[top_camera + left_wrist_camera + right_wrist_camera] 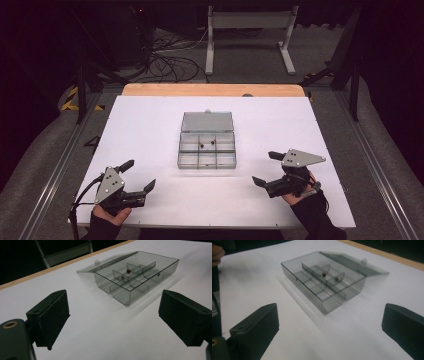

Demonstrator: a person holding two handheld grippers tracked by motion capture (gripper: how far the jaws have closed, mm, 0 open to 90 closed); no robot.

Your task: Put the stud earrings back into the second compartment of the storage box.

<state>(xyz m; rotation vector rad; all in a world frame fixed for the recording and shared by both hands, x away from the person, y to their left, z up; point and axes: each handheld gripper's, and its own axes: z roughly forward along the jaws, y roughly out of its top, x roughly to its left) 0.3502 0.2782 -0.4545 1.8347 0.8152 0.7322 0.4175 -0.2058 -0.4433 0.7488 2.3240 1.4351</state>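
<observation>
A smoky clear plastic compartment box (207, 151) sits in the middle of the white table (145, 130), its lid (207, 121) folded flat behind it. Two small beads lie in its back compartments, a dark red bead (128, 271) and a duller bead (122, 277); the same red bead (324, 274) is visible in the right gripper view. My left gripper (141, 174) rests open near the front left, pointing toward the box (136, 277), nothing between its jaws. My right gripper (264, 167) stands open at the front right, aimed at the box (322, 282), also with nothing in it.
A bare wooden strip (212, 90) runs along the table's far edge. Beyond it on the floor stand a grey metal frame (248, 30) and a tangle of cables (170, 62). Wide white surface lies on both sides of the box.
</observation>
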